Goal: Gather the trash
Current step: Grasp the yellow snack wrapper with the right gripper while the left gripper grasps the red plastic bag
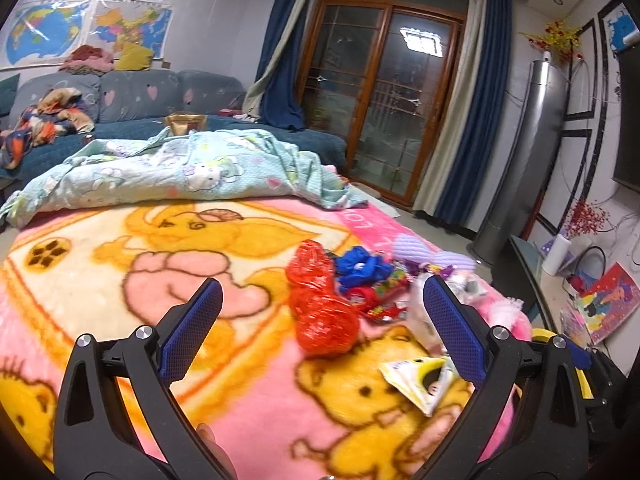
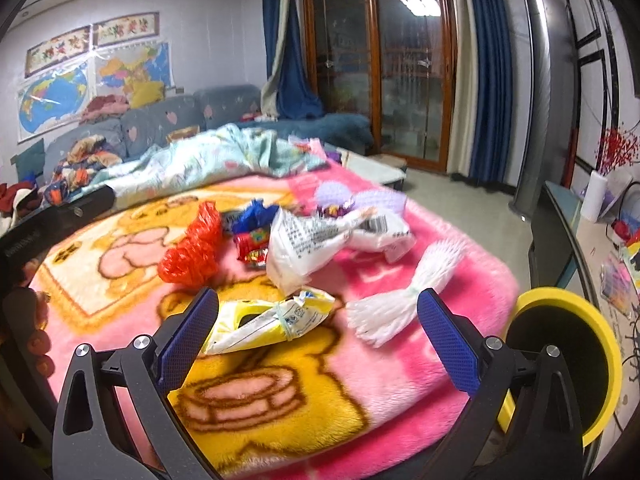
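**Both grippers spread over a blanket strewn with trash**

The right gripper [image 2: 318, 322] hangs with its blue fingers wide apart, nothing between them but air — below it lies a yellow wrapper [image 2: 272, 318], close to the left finger. At about 2 o'clock from that wrapper sits a white foam net [image 2: 404, 300]; at 12 o'clock, a white bag [image 2: 304, 244]. Further out at 10 o'clock lies a red bag [image 2: 196, 250], with a blue scrap [image 2: 252, 214] and a purple net [image 2: 360, 200] beyond. A yellow-rimmed bin [image 2: 600, 344] stands at 3 o'clock, off the blanket [image 2: 400, 380] edge.

The left gripper [image 1: 322, 320] is also wide open and empty, hovering above the pink blanket [image 1: 80, 272]. The red bag [image 1: 320, 312] lies between its fingers, the yellow wrapper [image 1: 416, 380] at 4 o'clock by the right finger. A crumpled quilt [image 1: 180, 168] lies at 11 o'clock, a sofa [image 1: 140, 96] behind it.
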